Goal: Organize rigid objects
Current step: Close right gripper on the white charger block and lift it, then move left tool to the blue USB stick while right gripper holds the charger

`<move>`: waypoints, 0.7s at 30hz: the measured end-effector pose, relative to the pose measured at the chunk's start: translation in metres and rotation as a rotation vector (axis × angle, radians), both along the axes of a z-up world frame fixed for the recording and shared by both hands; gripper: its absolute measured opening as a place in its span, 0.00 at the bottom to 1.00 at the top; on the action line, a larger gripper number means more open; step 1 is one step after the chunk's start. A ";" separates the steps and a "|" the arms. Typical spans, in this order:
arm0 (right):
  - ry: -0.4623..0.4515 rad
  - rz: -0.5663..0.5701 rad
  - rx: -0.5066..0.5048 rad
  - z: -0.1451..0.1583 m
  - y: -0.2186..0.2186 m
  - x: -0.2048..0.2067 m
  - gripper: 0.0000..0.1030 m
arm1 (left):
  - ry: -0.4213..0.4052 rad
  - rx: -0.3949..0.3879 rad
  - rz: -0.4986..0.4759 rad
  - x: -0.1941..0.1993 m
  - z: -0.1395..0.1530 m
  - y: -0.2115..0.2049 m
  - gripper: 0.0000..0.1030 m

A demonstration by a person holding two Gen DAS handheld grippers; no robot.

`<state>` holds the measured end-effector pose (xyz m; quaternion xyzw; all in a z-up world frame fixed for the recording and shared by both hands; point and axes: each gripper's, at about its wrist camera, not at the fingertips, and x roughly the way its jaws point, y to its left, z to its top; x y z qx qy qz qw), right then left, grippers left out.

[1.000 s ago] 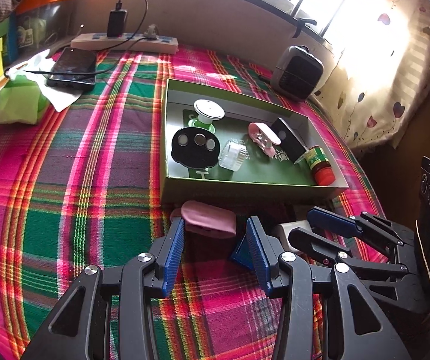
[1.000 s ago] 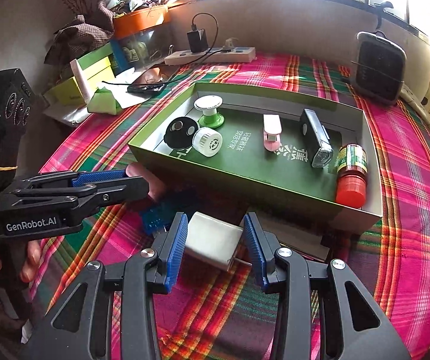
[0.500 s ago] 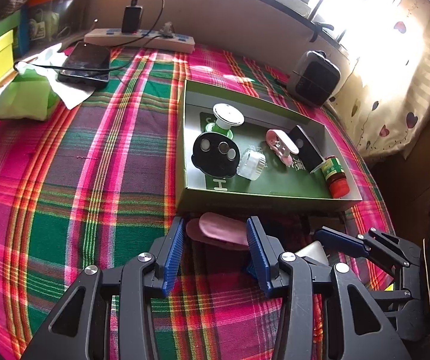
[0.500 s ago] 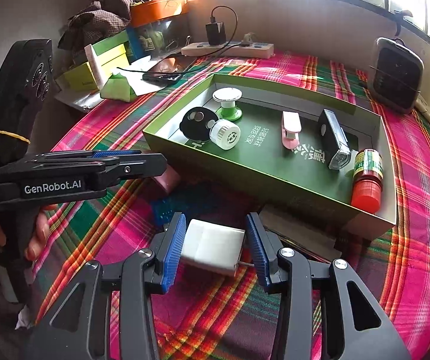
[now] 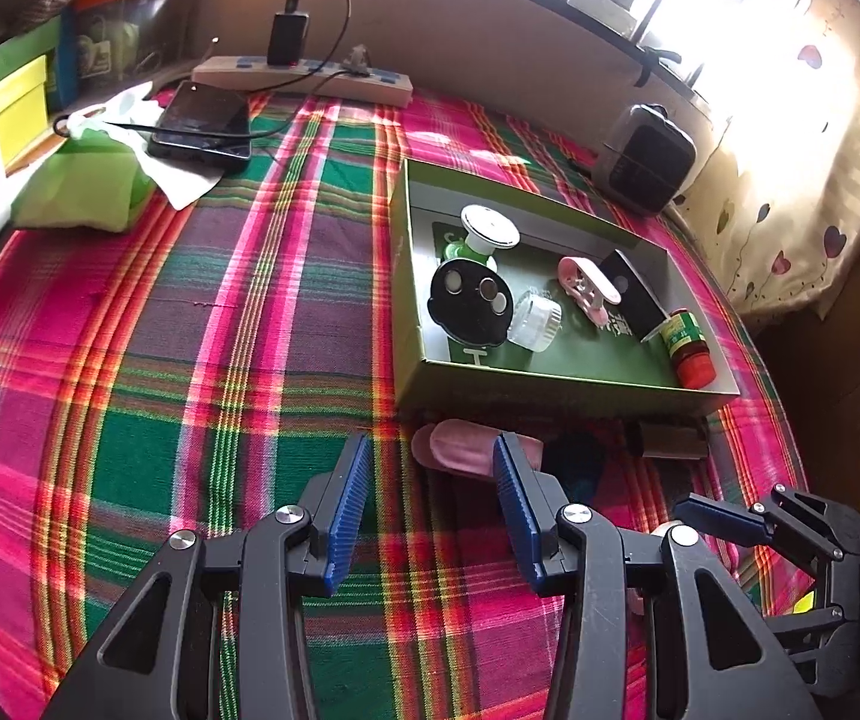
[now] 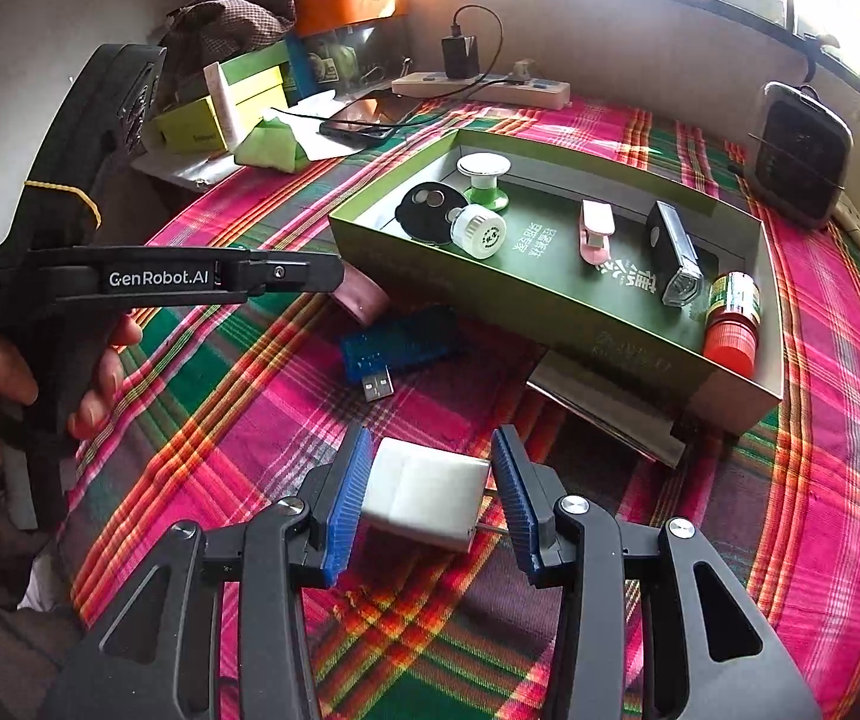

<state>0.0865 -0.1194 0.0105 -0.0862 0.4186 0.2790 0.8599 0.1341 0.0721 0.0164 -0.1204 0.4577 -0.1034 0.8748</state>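
Plaid cloth point(image 5: 190, 408) in pink, green and orange covers the bench; a green box point(image 6: 490, 294) sits on it as the collecting tray. Already inside: black disc point(image 5: 471, 300), green-based spool point(image 6: 483, 177), white cap point(image 6: 479, 231), pink clip point(image 6: 595, 231), black lamp point(image 6: 673, 258), red-capped bottle point(image 6: 730, 324) — lying loose, not sorted.

Outside, against the box's near wall: pink case point(image 5: 460, 449), blue USB stick point(image 6: 397, 348), flat dark card point(image 6: 604, 408). Likely next in line.

Right tongs point(image 6: 430, 498) straddle the white charger point(image 6: 424, 498); left pad touches, right pad stands just off — released, not yet clenched, in my reading a grasp being lined up. Left tongs point(image 5: 430, 504) are released, holding nothing, near the pink case and aimed just left of it.

Writing: "GenRobot.AI" and "Data Acquisition System" on the left handle, gripped by a hand point(image 6: 4, 372). Pale Chinese characters on the box floor — not legible to me. Bottle label too small.
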 end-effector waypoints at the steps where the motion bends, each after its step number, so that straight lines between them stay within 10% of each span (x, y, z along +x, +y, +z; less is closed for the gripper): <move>1: 0.000 -0.001 0.000 0.000 0.000 -0.002 0.42 | 0.002 0.006 0.007 -0.002 0.000 0.000 0.41; 21: -0.015 -0.038 -0.046 -0.005 -0.015 -0.028 0.42 | 0.003 0.015 -0.021 -0.011 0.003 -0.020 0.41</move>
